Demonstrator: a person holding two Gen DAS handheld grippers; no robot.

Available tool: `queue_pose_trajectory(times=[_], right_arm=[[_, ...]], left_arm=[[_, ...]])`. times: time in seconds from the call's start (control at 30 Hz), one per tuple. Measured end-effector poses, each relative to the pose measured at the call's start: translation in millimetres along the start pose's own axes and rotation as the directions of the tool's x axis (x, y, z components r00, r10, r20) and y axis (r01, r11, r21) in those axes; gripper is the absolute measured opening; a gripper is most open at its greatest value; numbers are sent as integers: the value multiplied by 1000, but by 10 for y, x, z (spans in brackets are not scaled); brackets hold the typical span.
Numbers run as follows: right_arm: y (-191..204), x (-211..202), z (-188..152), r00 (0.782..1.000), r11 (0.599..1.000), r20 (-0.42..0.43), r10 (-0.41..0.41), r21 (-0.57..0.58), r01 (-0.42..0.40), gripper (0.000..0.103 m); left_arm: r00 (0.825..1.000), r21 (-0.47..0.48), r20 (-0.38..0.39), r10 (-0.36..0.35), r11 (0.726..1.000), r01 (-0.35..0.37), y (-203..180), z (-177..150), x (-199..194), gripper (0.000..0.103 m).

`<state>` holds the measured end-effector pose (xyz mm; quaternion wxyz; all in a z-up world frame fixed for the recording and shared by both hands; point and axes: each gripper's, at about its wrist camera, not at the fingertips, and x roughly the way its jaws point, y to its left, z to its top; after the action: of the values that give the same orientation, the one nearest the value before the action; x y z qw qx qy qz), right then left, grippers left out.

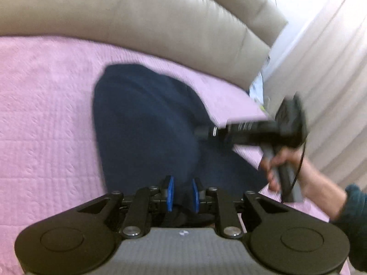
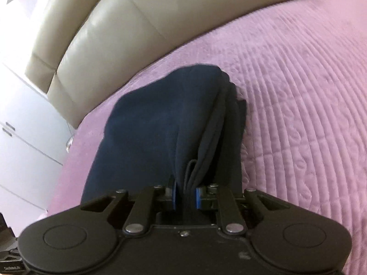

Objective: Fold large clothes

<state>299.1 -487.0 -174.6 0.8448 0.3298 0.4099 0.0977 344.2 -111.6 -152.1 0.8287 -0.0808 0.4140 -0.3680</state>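
The navy garment (image 2: 165,119) lies folded lengthwise on the pink quilt (image 2: 298,91), soft, limp and light-looking, best held by its stacked near edges, where the left gripper (image 1: 182,194) and right gripper (image 2: 185,194) each pinch it.

R gripper (image 2: 184,194): blue pads clamped on bunched edge of navy garment (image 2: 160,123), several fabric layers + a thin cord pinched btwn jaws. Garment runs away from gripper, lying on pink quilted bedspread (image 2: 298,91). Beige padded headboard (image 2: 110,23) behind; white drawers (image 2: 25,123) at left.
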Motion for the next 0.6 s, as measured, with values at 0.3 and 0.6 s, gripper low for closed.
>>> queue_pose_trajectory(times=[0.3,0.6], right_arm=[[77,-231,-202,976,989,-195,93,134,-68,84],[447,-1136,-469,974,992,191,122,-13,-122,19]], left_arm=[[990,-81,-135,31,996,-43,299,-106,480,4],[999,30,-22,-23,999,23,93,-9,59,39]])
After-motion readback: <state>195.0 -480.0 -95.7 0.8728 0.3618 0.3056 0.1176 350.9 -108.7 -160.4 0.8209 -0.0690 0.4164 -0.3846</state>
